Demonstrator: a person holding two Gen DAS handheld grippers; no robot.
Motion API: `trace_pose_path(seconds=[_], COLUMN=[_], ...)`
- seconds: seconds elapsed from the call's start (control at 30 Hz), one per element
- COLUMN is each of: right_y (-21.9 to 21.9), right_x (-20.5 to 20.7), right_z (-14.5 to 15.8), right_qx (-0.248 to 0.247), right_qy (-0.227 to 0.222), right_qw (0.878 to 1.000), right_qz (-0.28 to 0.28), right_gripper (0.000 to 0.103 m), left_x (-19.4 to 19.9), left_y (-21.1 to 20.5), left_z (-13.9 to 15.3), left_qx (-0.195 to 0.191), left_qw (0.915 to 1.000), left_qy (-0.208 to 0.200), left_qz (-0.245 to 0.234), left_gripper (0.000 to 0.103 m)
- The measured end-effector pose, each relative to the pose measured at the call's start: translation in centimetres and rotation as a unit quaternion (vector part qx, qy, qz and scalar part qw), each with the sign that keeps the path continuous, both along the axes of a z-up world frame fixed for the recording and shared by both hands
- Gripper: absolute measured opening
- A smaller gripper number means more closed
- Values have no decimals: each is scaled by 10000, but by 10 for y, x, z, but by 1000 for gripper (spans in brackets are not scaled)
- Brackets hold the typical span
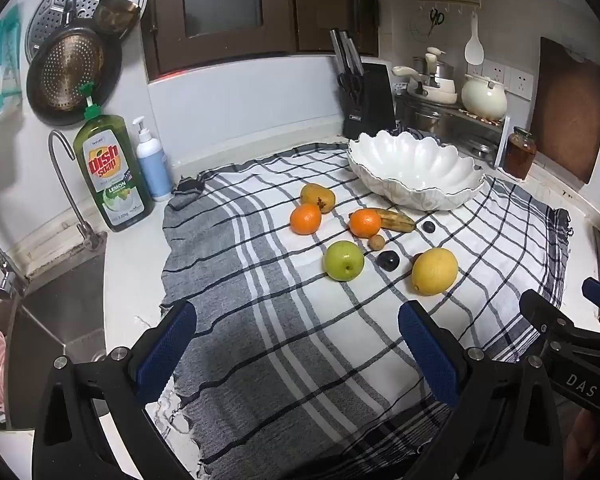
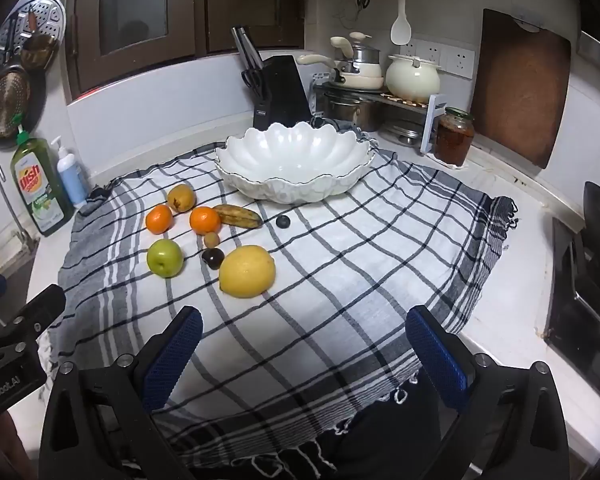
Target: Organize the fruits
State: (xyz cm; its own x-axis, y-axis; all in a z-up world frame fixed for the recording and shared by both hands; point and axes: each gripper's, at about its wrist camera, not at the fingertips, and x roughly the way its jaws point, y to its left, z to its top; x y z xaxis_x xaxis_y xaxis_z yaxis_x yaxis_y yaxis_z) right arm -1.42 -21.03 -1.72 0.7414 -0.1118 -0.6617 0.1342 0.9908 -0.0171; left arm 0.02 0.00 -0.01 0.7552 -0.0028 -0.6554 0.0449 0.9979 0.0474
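Fruits lie on a checked cloth [image 1: 300,340]: a lemon [image 1: 434,271], a green apple [image 1: 343,260], two oranges [image 1: 305,219] [image 1: 365,223], a brown pear [image 1: 317,197], a spotted banana [image 1: 394,219], a dark plum [image 1: 388,260], a small brown fruit [image 1: 376,242] and a small dark fruit [image 1: 429,227]. A white scalloped bowl [image 1: 416,170] stands empty behind them. My left gripper [image 1: 296,344] is open, near the cloth's front. My right gripper [image 2: 304,348] is open, in front of the lemon [image 2: 247,271]; the bowl [image 2: 296,164] is farther back.
A sink [image 1: 48,320] and tap lie left, with dish soap [image 1: 110,172] and a pump bottle [image 1: 153,168]. A knife block [image 1: 366,96], pots, a jar [image 1: 520,152] and a cutting board [image 1: 568,108] stand at the back. A hob [image 2: 580,296] is at right.
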Motion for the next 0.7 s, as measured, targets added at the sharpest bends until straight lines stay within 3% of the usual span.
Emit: trace_pose_path(seconds=[0.7], right_y=[0], right_x=[-2], right_z=[1], right_qx=[7], right_qy=[-20], right_qw=[10000], right_qz=[3], right_gripper=[103], left_x=[-3], left_y=[-1], left_z=[-4], left_qx=[22], left_qw=[10000], left_qy=[12], left_qz=[12], left_gripper=[103])
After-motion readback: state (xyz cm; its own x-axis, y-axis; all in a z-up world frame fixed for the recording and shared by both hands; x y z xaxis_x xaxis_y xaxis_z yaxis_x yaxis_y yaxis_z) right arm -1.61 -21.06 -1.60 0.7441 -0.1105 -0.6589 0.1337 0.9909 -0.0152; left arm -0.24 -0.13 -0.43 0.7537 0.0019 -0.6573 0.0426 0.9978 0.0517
